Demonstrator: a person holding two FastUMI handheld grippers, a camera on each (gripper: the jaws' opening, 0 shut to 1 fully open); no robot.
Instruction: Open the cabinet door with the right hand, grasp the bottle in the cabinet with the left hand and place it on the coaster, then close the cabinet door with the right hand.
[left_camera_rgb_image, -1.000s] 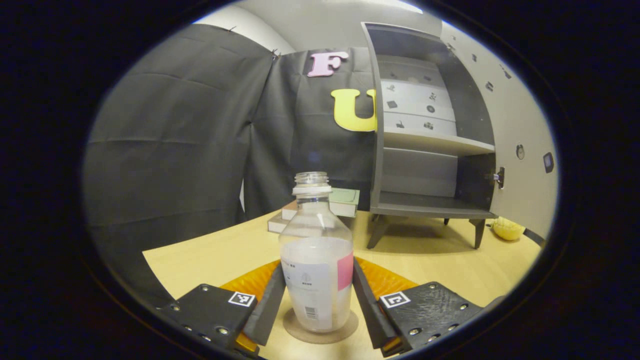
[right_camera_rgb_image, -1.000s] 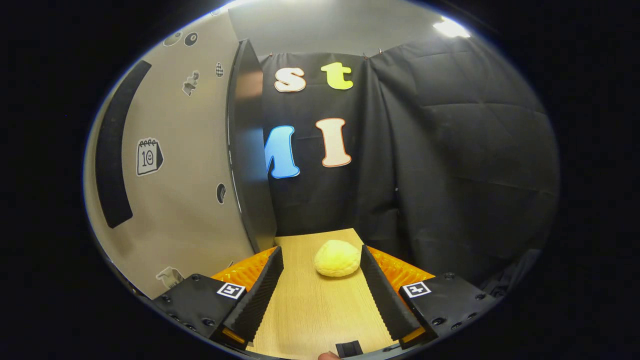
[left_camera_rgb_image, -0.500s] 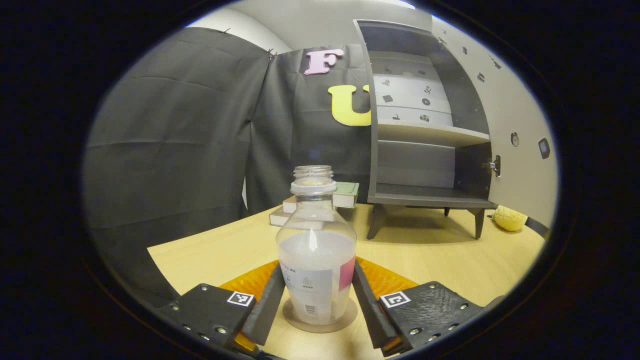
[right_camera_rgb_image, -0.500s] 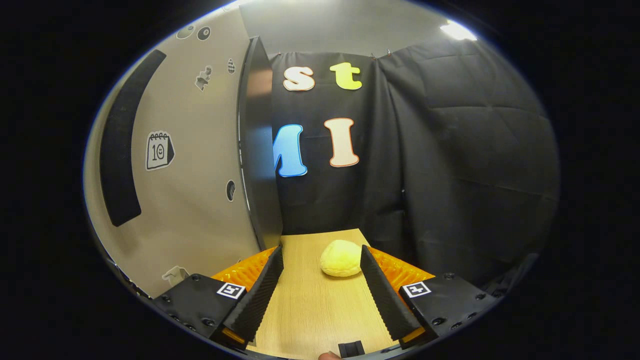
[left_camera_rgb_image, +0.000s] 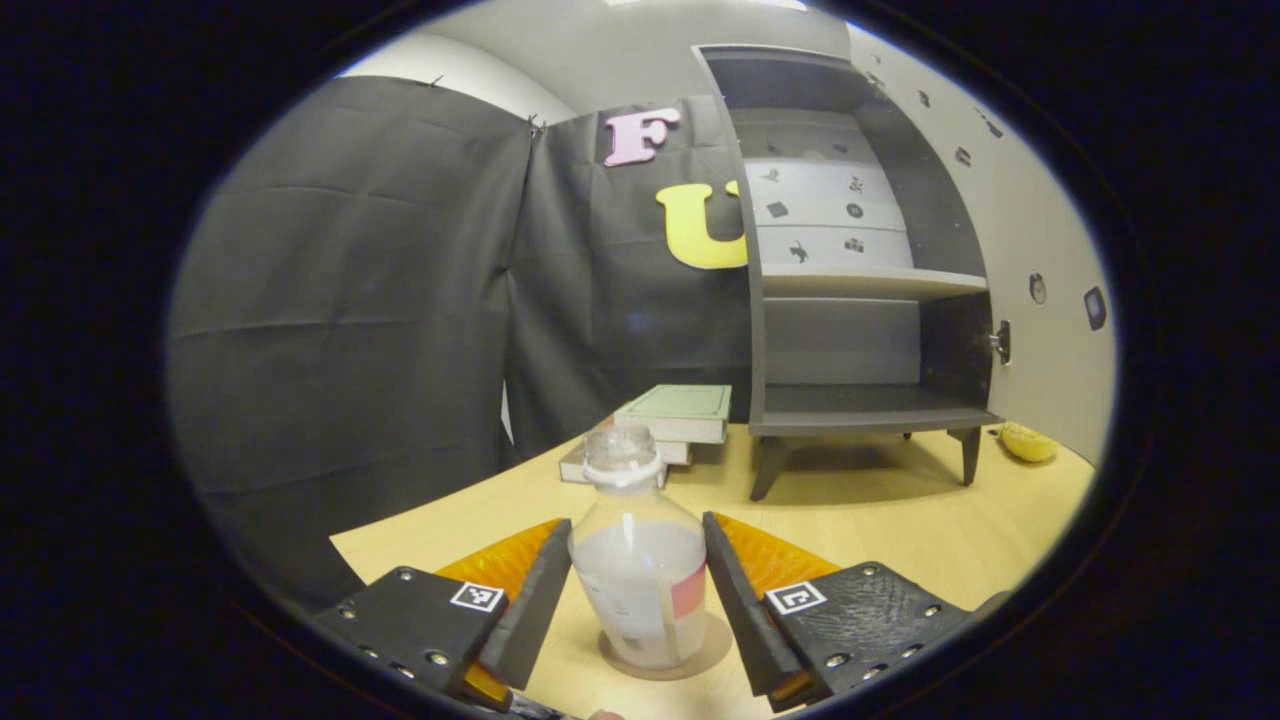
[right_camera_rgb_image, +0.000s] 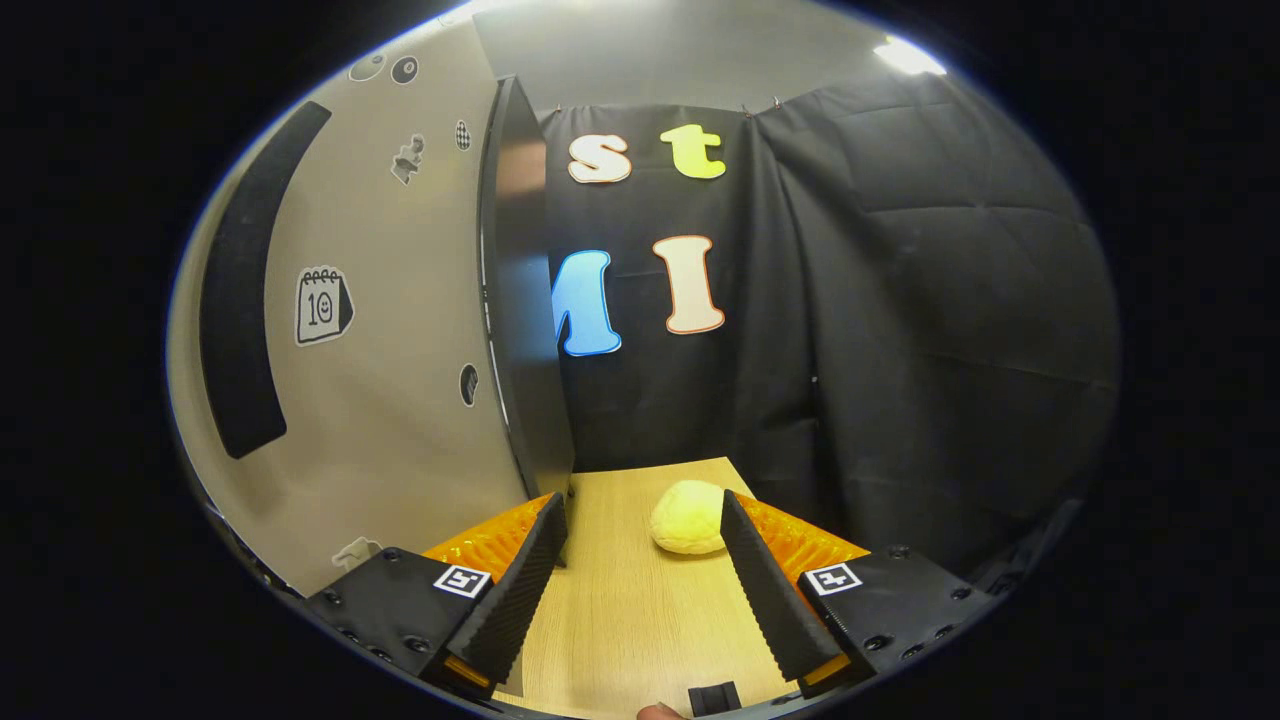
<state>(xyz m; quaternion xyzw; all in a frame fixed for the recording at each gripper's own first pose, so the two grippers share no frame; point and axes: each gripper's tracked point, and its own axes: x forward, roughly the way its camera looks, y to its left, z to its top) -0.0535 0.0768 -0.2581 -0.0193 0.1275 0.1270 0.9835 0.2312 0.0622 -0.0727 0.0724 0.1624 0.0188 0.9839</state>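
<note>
Left tongs (left_camera_rgb_image: 636, 590) open, fingers flanking the bottle (left_camera_rgb_image: 640, 575) without clear contact; bottle upright on the coaster (left_camera_rgb_image: 665, 655) on the bench (left_camera_rgb_image: 900, 520), so placement looks done. Right tongs (right_camera_rgb_image: 636, 590) open and empty, low over the bench, with the door (right_camera_rgb_image: 400, 330) just ahead to their left, edge-on and swung wide, a yellow lump (right_camera_rgb_image: 688, 516) beyond the fingertips. Closing likely falls to the right tongs, nearer the door, pushing its outer face toward the cabinet (left_camera_rgb_image: 860, 290).

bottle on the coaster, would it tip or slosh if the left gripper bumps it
The bottle is tall, narrow and seemingly uncapped, so it would likely tip easily and spill. It looks like thin clear plastic, part full, so probably light. It stands on the coaster.
</note>
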